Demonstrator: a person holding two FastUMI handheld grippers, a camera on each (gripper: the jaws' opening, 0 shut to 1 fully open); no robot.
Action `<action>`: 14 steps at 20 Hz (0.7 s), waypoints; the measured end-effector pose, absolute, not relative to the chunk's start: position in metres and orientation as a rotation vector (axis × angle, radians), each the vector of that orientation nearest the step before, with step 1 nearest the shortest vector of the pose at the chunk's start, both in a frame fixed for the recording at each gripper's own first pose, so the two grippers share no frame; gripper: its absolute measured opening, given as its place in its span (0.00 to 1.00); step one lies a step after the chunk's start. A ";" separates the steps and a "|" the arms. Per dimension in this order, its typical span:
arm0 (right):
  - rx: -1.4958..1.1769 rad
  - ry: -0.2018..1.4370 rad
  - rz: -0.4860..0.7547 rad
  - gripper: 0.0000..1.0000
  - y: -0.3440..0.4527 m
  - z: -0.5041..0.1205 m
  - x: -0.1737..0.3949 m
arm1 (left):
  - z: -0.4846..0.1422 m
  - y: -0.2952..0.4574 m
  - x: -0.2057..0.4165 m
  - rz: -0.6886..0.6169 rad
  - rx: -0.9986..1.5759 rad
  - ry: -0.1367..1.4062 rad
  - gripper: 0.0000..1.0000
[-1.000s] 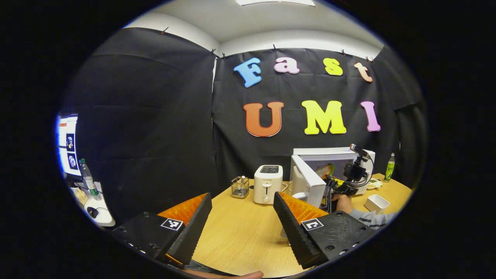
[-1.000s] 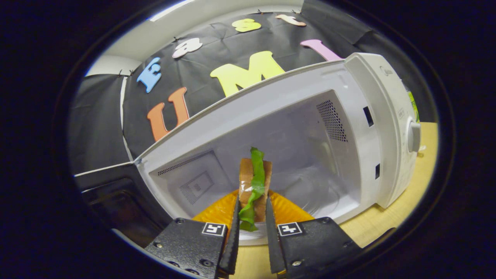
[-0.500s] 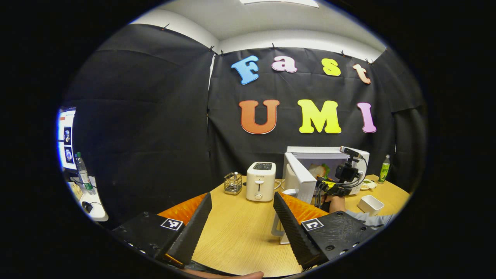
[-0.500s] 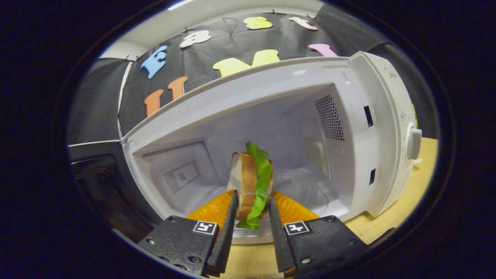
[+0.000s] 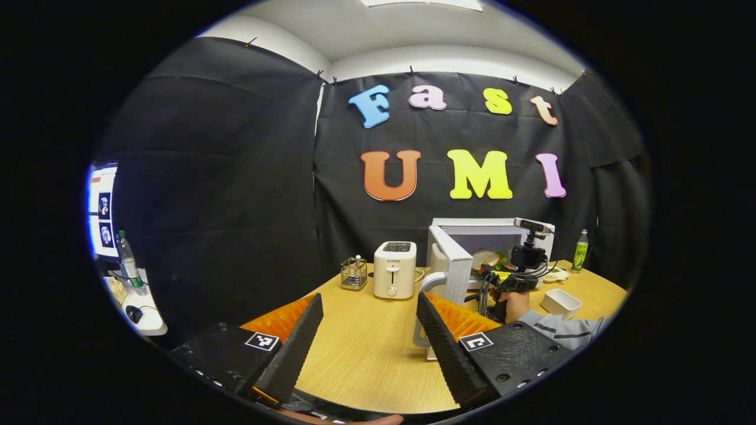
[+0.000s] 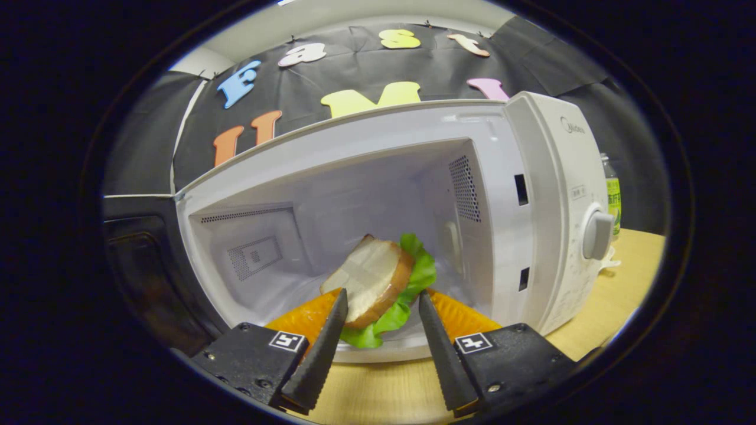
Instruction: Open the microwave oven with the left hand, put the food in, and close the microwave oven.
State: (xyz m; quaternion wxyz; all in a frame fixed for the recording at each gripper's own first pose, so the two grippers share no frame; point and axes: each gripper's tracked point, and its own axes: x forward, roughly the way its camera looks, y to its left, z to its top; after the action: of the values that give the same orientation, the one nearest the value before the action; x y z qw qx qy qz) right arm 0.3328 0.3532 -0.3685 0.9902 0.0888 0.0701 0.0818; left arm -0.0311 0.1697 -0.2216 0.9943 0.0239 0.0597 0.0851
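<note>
Far left in the left gripper view: a plastic bottle (image 5: 124,260) on a small white side table (image 5: 144,316) beside a lit screen (image 5: 100,215). Nearer centre, a wire basket (image 5: 354,274), then a white toaster (image 5: 394,277), both on the wooden table (image 5: 366,354). Low in the same view, left gripper (image 5: 369,336) with fingers spread wide, nothing between them, above bare tabletop. Right of the toaster, microwave oven (image 5: 502,242) with door (image 5: 452,268) swung open; in front of it right gripper (image 5: 493,276), held by a hand (image 5: 512,304) in a grey sleeve (image 5: 561,330). Further right, a white dish (image 5: 561,303) and a green bottle (image 5: 580,251). In the right gripper view, open door (image 6: 147,265) at left, then the white cavity (image 6: 354,206). Sandwich (image 6: 378,280) with lettuce tilted in the cavity mouth between the parted fingers of right gripper (image 6: 381,348); left finger (image 6: 331,324) looks to touch the bread, right finger (image 6: 434,330) apart from it, so no clamping. At right, control knob (image 6: 596,235).
</note>
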 end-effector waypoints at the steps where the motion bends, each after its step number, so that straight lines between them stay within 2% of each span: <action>1: 0.167 0.147 0.151 0.80 0.349 -0.371 0.331 | -0.225 0.170 -0.035 0.172 0.045 0.127 0.95; 2: 0.158 0.147 0.144 0.80 0.346 -0.370 0.329 | -0.227 0.172 -0.038 0.176 0.045 0.131 0.95; 3: 0.153 0.147 0.148 0.87 0.346 -0.371 0.327 | -0.228 0.174 -0.041 0.183 0.047 0.137 0.95; 4: 0.145 0.150 0.168 0.88 0.347 -0.371 0.323 | -0.229 0.178 -0.042 0.189 0.049 0.139 0.83; 5: 0.132 0.156 0.179 0.83 0.347 -0.373 0.320 | -0.230 0.180 -0.044 0.192 0.048 0.143 0.95; 6: 0.128 0.158 0.196 0.94 0.347 -0.373 0.316 | -0.231 0.181 -0.045 0.195 0.043 0.143 0.95; 7: 0.125 0.159 0.207 0.96 0.347 -0.373 0.310 | -0.232 0.181 -0.045 0.191 0.037 0.140 0.95; 8: 0.123 0.155 0.217 0.96 0.345 -0.372 0.305 | -0.234 0.180 -0.044 0.185 0.031 0.142 0.95; 9: 0.124 0.154 0.232 0.91 0.345 -0.371 0.299 | -0.237 0.181 -0.041 0.187 0.026 0.149 0.95; 10: 0.123 0.161 0.248 0.90 0.346 -0.373 0.293 | -0.240 0.182 -0.039 0.188 0.019 0.152 0.95; 11: 0.114 0.169 0.261 1.00 0.345 -0.374 0.287 | -0.242 0.182 -0.037 0.182 0.014 0.150 0.95; 12: 0.109 0.176 0.269 0.92 0.343 -0.376 0.278 | -0.242 0.180 -0.033 0.172 0.016 0.145 0.95; 13: 0.112 0.174 0.281 1.00 0.342 -0.373 0.268 | -0.243 0.181 -0.030 0.167 0.026 0.140 0.95; 14: 0.104 0.171 0.299 1.00 0.342 -0.371 0.257 | -0.243 0.182 -0.026 0.161 0.041 0.133 0.95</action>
State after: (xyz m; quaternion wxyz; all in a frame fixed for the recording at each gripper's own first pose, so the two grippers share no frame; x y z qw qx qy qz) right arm 0.2567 0.3423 -0.3708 0.9838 0.0515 0.0852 0.1489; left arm -0.0261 0.1823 -0.2428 0.9943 0.0205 0.0662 0.0805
